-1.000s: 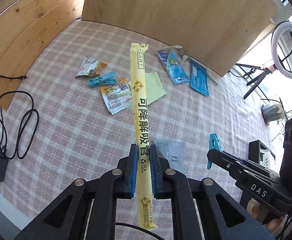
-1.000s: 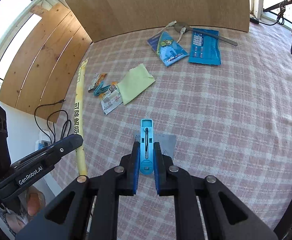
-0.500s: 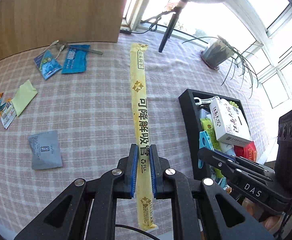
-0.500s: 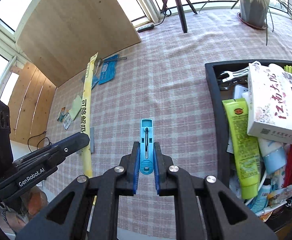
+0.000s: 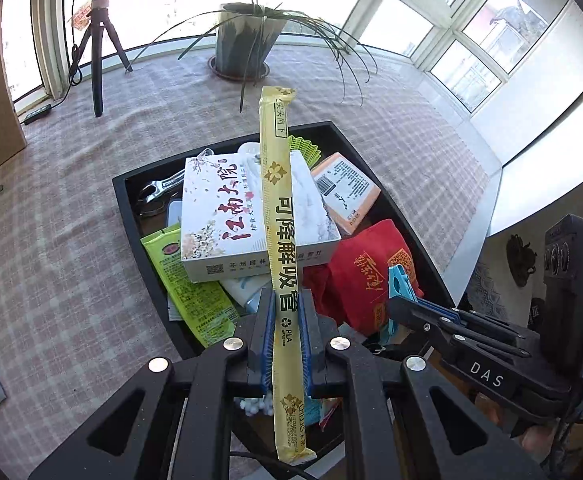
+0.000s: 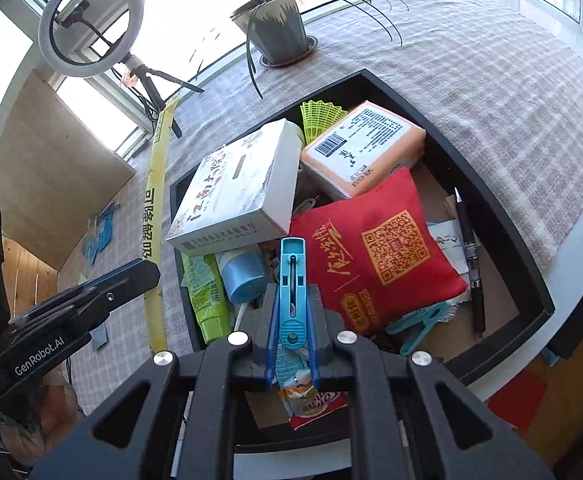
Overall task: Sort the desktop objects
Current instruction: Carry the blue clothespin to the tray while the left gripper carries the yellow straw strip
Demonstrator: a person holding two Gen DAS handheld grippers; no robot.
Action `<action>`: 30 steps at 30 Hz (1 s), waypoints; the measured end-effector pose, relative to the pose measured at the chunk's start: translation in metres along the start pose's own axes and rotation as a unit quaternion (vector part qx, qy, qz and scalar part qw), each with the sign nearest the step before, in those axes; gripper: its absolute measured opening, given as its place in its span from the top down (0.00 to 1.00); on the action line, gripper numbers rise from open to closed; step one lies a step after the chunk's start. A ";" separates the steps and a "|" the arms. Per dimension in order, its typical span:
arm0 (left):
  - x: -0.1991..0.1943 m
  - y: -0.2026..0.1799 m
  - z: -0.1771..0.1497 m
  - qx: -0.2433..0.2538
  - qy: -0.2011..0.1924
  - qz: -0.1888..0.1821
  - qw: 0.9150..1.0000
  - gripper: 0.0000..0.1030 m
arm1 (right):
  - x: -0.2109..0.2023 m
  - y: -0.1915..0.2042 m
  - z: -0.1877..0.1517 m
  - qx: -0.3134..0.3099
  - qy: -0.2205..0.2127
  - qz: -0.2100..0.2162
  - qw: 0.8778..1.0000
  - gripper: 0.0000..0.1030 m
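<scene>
over tray [image 5: 131,216], both tongs [image 5: 285,312] down-tilted

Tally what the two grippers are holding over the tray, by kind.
Long yellow straw packet: 1, in left gripper
Blue clothes peg: 1, in right gripper
Total: 2, both above the black tray

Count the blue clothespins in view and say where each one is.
2: one blue clothespin clamped in the right gripper, another lying in the black tray. More may be buried.
</scene>
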State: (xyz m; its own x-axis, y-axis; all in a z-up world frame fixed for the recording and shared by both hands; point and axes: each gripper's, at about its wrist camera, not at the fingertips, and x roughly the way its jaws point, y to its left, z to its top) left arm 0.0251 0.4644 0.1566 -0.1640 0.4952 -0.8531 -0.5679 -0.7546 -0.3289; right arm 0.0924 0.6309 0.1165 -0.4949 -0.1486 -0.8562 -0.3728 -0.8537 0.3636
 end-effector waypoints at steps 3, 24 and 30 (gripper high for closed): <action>0.015 -0.023 0.006 0.024 0.010 -0.003 1.000 0.90 | -0.008 -0.025 -0.002 0.020 -0.005 -0.014 1.000 0.88; 0.015 -0.010 0.015 0.012 0.010 0.020 1.000 0.65 | -0.023 -0.045 0.005 0.055 -0.020 -0.019 0.998 0.58; 0.001 0.026 0.000 -0.023 0.004 0.038 0.999 0.65 | -0.012 -0.018 0.006 0.030 -0.011 -0.006 0.999 0.58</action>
State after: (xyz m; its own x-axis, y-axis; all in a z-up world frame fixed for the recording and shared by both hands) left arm 0.0099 0.4453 0.1469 -0.1996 0.4324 -0.8793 -0.5169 -0.8089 -0.2804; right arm 0.1002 0.6508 0.1225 -0.5065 -0.1267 -0.8529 -0.4249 -0.8240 0.3748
